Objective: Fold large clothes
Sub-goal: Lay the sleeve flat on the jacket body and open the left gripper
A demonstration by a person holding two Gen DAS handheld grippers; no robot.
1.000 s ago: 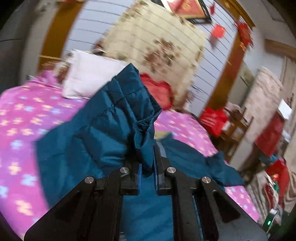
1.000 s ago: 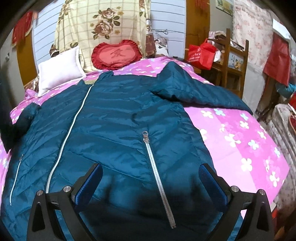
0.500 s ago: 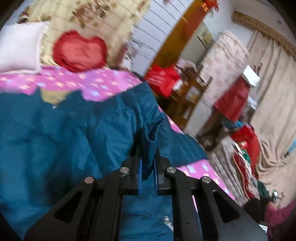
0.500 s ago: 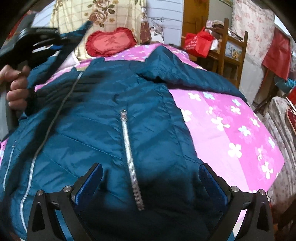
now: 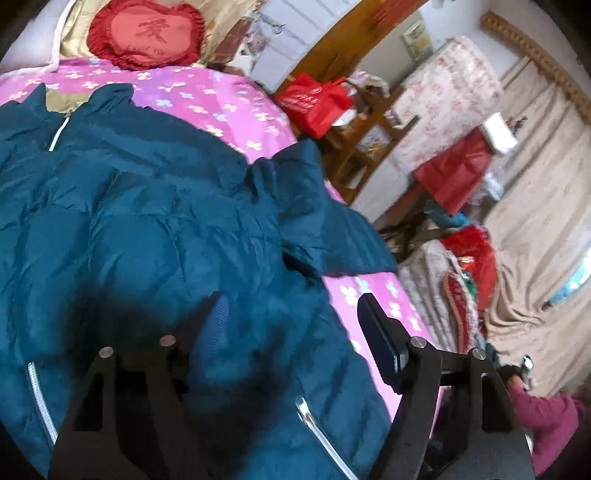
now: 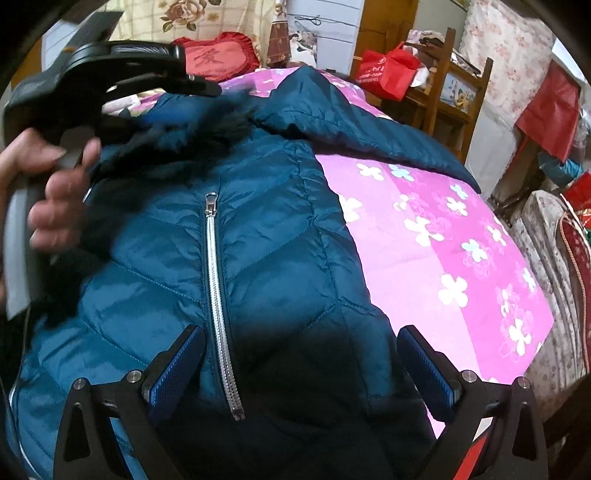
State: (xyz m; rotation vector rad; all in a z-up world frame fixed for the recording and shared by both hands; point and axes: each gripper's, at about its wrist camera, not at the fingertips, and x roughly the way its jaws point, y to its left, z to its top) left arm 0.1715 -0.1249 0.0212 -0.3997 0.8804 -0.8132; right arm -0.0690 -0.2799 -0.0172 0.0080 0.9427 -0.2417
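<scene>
A dark teal quilted jacket [image 5: 147, 229] lies front up on the bed, its pocket zips silver. My left gripper [image 5: 291, 314] hovers low over its right half. Its jaws are opening and nothing is between them. The sleeve [image 5: 291, 177] it carried lies folded across the chest, ahead of the fingers. The right wrist view shows the left gripper [image 6: 199, 74] in a hand, over the jacket [image 6: 277, 229] near the collar. My right gripper [image 6: 301, 343] stands open above the hem, beside a pocket zip [image 6: 218, 295], holding nothing. The other sleeve [image 6: 388, 129] stretches off to the right.
A pink flowered sheet [image 6: 443, 240] covers the bed, its edge close on the right. A red heart cushion [image 5: 147, 33] leans at the head. A red bag [image 6: 384, 70] and a wooden chair [image 6: 454, 92] stand beyond. Fabric piles [image 5: 461, 280] sit beside the bed.
The left gripper swung the sleeve rightward across the jacket, came down and let it go, jaws now apart. The right gripper dipped slightly and stayed open.
</scene>
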